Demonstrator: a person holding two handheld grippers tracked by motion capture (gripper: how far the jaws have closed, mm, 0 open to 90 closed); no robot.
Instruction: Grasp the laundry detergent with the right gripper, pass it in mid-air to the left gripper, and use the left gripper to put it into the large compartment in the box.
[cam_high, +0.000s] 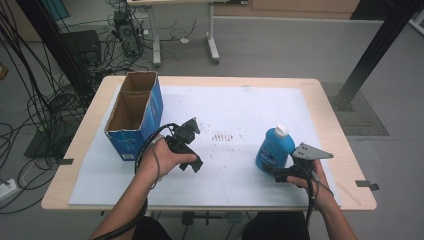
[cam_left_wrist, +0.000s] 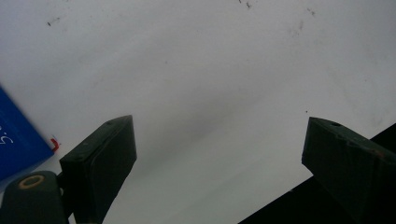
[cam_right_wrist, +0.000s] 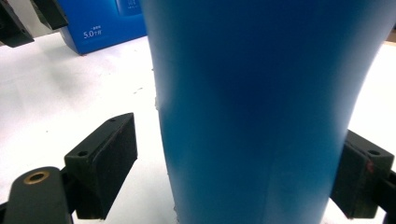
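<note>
A blue bottle (cam_high: 274, 149) with a white cap stands upright on the white sheet (cam_high: 230, 107) at the right. My right gripper (cam_high: 277, 171) reaches it from the near side, its jaws on either side of the bottle's lower body. In the right gripper view the bottle (cam_right_wrist: 261, 116) stands between the jaws of the right gripper (cam_right_wrist: 238, 149); the left pad is clear of it by a small gap, and the right pad sits at its edge. My left gripper (cam_high: 194, 165) is held open over the sheet near the box, and in its own view the left gripper (cam_left_wrist: 219, 149) has nothing between its jaws.
An open-topped cardboard box (cam_high: 135, 112) with blue sides stands at the table's left; its corner (cam_left_wrist: 18, 140) shows in the left gripper view. The wooden table (cam_high: 327, 107) ends just beyond the sheet. Cables and black frame posts surround the table on the floor.
</note>
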